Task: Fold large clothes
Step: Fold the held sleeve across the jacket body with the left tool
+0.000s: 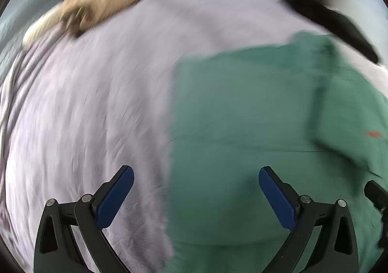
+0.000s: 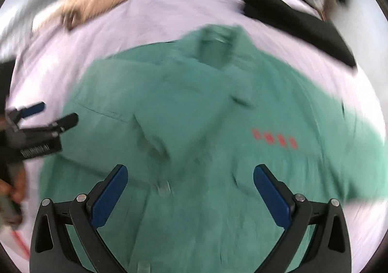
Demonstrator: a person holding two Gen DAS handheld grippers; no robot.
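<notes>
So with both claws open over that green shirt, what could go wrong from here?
The green shirt already lies rumpled, one part folded over its front, so a grab by the right gripper may pinch several layers. The left gripper hangs over the shirt's edge and might catch the lilac sheet too. Both views are blurred, so aim may be off.

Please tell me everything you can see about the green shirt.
The green shirt lies spread on a pale lilac bedcover, collar at the far end. It looks like thin woven cloth, with red marks on the chest and one side already folded over the middle. Both views are blurred. The left gripper and right gripper are open above it, holding nothing.
</notes>
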